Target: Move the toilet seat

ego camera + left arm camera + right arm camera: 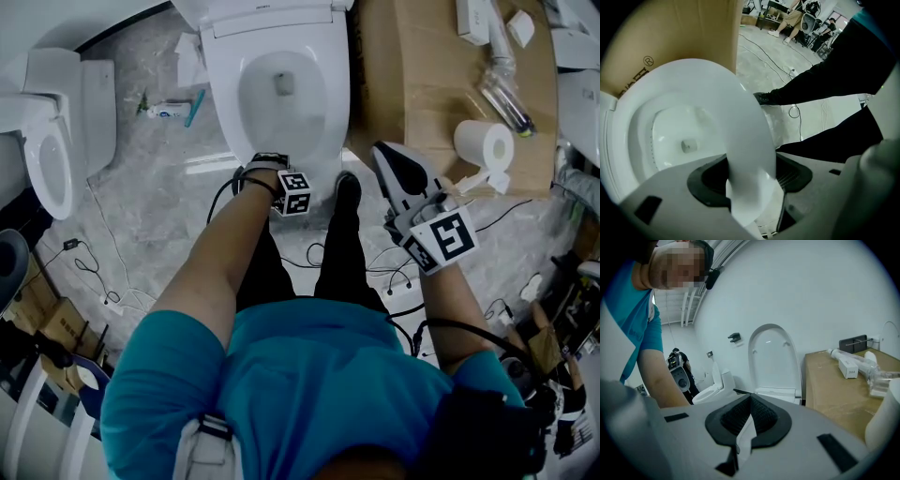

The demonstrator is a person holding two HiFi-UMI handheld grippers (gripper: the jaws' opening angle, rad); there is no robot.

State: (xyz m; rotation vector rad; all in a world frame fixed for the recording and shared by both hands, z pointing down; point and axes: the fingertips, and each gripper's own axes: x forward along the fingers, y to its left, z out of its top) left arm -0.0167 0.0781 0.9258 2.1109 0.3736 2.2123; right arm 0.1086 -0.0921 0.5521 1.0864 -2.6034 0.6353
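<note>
**Toilet seat clamped at its front edge**

A grey marbled floor (141, 178) strewn with cables is seen from above, with a white toilet (281, 112) at its middle. A cardboard sheet (412, 84) bearing a toilet roll (485, 142) lies just right of the toilet.

The toilet seat (223, 84) is a glossy white oval ring set around the bowl. The lid (773, 357) is stood upright behind it. The seat's front edge is clamped between the jaws of the left gripper (267, 164) at the toilet's front. Whether the seat lies flat on the rim or is tilted up cannot be told.

The right gripper (386, 155) is held apart, right of the toilet's front. Its jaws are closed to a thin slit with nothing between them.

The seat is judged to be stiff, fairly light moulded plastic, smooth and likely slippery, and hinged at the back. The front edge, farthest from the hinge, is judged the best place for a hold. A firm clamp is called for, lest the seat slip and drop.
</note>
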